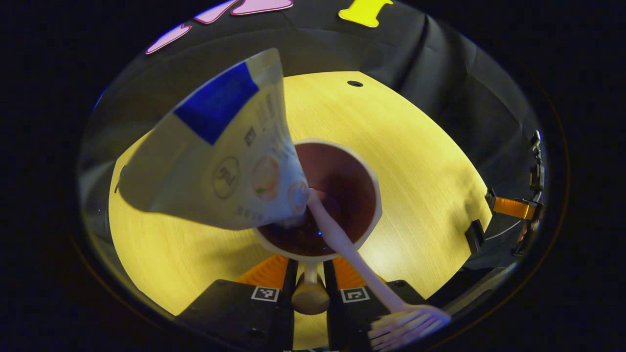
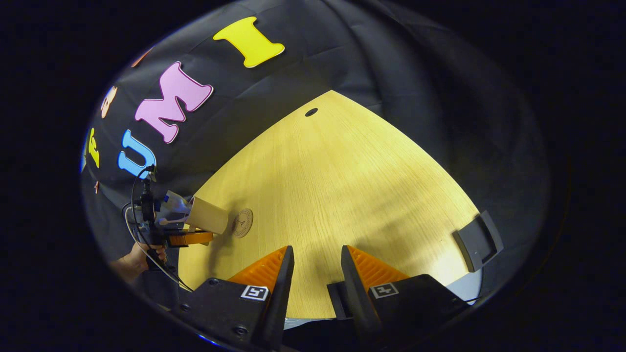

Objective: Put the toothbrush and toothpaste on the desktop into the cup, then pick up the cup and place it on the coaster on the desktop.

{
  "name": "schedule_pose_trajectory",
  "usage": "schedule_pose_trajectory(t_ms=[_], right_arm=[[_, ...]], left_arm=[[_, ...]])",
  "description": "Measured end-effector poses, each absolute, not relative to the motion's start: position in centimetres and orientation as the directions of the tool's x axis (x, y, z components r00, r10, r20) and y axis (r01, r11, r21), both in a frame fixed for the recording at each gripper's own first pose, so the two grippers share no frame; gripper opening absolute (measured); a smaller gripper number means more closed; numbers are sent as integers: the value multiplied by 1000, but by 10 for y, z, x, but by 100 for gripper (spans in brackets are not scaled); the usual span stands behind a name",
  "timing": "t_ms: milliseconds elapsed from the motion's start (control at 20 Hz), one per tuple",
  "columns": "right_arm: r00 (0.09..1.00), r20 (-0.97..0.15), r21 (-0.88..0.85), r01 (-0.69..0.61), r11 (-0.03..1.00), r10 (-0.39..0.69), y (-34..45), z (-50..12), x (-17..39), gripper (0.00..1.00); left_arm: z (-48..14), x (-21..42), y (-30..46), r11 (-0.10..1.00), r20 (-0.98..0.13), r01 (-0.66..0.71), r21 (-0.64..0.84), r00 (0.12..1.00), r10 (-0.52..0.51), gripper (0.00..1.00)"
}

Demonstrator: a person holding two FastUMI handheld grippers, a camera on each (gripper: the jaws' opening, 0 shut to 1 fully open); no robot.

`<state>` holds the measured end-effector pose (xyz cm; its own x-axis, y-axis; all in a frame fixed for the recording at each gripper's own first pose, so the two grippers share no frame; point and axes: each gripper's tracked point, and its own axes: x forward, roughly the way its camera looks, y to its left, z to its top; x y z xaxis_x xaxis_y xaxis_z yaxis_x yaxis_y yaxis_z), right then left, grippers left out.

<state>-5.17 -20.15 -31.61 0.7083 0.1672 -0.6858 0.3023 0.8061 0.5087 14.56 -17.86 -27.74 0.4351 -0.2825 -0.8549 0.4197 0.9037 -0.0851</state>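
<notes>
A pale wood-grain tabletop (image 2: 342,195) fills the middle of the right gripper view, lit warm and bright toward its lower right. A small dark round hole (image 2: 311,112) sits near its far edge (toward the upper centre of the frame). Black cloth (image 2: 391,63) hangs in folds behind it, across the top. A dark bracket (image 2: 478,241) clips the table's right edge.

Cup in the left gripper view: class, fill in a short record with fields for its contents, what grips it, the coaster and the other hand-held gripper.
Cup: held up over the wooden desktop
Contents: toothpaste tube and toothbrush, both sticking out
Grip: left hand-held gripper shut on the cup's handle
Coaster: on the desktop beside the raised cup, bare
Right hand-held gripper: open, holding nothing
</notes>
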Motion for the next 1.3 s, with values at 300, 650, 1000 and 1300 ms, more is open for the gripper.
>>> schedule_pose_trajectory(t_ms=[300,650,1000,1300], right_arm=[[709,-691,509,338,791,142,-219,-320,-63,60],[707,-695,506,358,784,126,-233,-323,-71,60],[697,-706,501,367,784,124,-238,-328,-78,60],[693,-708,502,360,786,134,-234,-328,-75,60]], left_arm=[[-279,150,-199,892,-856,448,-66,434,-282,31],[-294,149,-214,876,-868,481,-30,422,-261,36],[-303,149,-216,876,-870,483,4,433,-235,36],[-306,150,-216,885,-878,465,6,427,-218,42]])
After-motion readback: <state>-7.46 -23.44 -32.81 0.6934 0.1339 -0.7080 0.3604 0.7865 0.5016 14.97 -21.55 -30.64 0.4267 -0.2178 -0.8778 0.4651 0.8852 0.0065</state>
